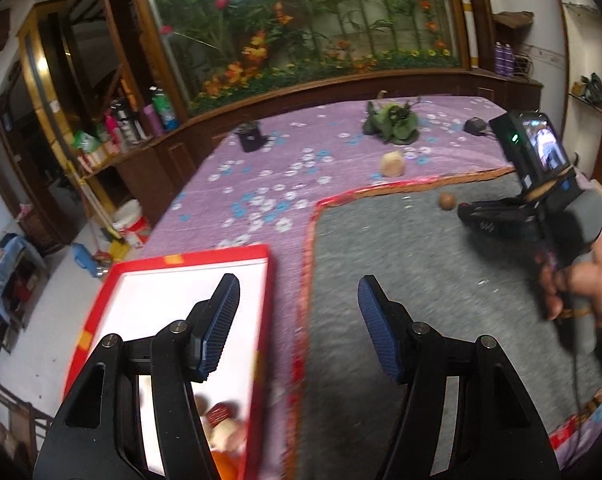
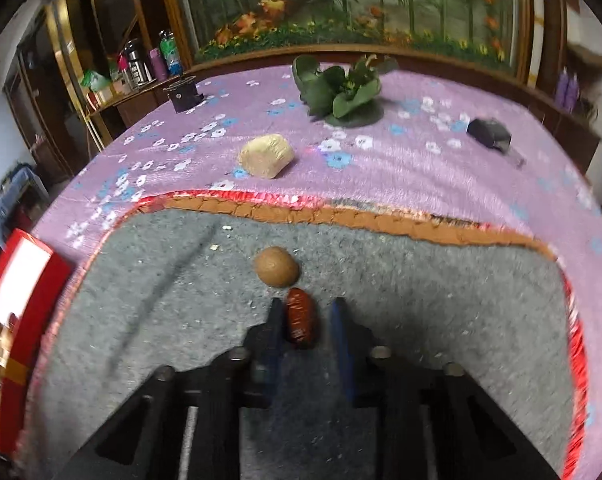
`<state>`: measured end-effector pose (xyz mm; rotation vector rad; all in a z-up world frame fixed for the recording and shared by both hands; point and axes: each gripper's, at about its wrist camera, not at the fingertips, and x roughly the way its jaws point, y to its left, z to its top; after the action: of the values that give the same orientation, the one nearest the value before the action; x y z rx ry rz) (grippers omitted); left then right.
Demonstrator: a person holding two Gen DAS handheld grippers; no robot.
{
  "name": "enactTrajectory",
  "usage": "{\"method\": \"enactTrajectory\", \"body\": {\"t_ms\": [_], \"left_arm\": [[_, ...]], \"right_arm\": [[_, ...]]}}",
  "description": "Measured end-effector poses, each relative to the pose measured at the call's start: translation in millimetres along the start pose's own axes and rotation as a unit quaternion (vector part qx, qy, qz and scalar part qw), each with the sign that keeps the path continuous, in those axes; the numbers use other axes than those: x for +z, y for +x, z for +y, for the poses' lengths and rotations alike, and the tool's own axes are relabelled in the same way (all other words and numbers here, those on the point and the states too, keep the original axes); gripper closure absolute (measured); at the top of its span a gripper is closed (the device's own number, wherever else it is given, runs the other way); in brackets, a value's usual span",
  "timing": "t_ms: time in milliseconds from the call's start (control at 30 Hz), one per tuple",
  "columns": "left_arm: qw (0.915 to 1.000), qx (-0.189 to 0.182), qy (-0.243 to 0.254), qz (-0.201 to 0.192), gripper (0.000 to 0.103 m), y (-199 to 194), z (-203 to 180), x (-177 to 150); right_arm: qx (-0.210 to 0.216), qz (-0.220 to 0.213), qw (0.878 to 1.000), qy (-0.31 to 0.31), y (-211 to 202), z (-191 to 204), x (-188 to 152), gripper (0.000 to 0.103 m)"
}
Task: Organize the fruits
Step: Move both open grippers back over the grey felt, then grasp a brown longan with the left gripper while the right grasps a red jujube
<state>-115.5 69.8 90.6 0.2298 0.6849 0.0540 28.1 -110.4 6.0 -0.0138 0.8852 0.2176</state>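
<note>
The right gripper (image 2: 306,322), partly open, straddles a small wrinkled red date (image 2: 299,319), probably light and firm; pinch its middle. The left gripper (image 1: 299,326) gapes empty.

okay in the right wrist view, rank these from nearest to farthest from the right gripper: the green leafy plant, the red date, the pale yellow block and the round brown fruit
1. Red date: between the right gripper's fingers, on the grey mat.
2. Round brown fruit: just beyond the date, on the mat.
3. Pale yellow block: past the mat's edge, on the purple cloth.
4. Green leafy plant: far end of the cloth.
</note>
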Motion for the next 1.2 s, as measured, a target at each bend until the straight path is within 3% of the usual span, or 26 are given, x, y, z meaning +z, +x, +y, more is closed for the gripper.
{"method": "enactTrajectory", "body": {"t_ms": [67, 167, 267, 400, 600, 800, 900, 1033, 1200], "left_arm": [[0.9998, -0.017, 0.003, 0.003, 0.041, 6.8, -8.2, 10.7], [0.9993, -0.033, 0.013, 0.009, 0.041, 23.0, -31.1, 30.3], [0.9975, -0.063, 0.02, 0.023, 0.041, 50.4, -60.5, 50.1], [0.9961, -0.077, 0.017, 0.041, 0.041, 90.9, -96.8, 65.9], [0.9922, -0.101, -0.002, 0.074, 0.041, 132.6, -124.3, 73.1], [0.9912, -0.107, 0.002, 0.078, 0.042, 147.7, -139.8, 79.6], [0.9905, -0.105, 0.007, 0.088, 0.054, 159.2, -144.8, 81.3], [0.9867, -0.132, -0.005, 0.094, 0.082, 166.6, -144.4, 79.1], [0.9875, -0.136, -0.001, 0.08, 0.082, 152.0, -141.8, 77.2]], "right_arm": [[0.014, -0.004, 1.0, 0.016, -0.9, -10.4, -0.3, 0.088], [0.047, -0.022, 0.994, 0.095, -9.5, -47.9, 3.8, 0.088], [0.094, -0.031, 0.972, 0.213, -13.9, -99.5, 1.2, 0.088], [0.096, -0.043, 0.954, 0.282, -17.8, -134.5, -4.8, 0.088], [0.104, -0.037, 0.95, 0.292, -16.3, -135.6, -2.5, 0.088], [0.114, -0.044, 0.952, 0.281, -15.8, -128.2, 2.0, 0.088], [0.114, -0.048, 0.952, 0.281, -15.0, -128.1, 3.2, 0.088], [0.108, -0.048, 0.952, 0.281, -11.2, -128.0, 6.1, 0.088], [0.109, -0.05, 0.954, 0.275, -10.4, -127.7, 6.2, 0.088]]}}
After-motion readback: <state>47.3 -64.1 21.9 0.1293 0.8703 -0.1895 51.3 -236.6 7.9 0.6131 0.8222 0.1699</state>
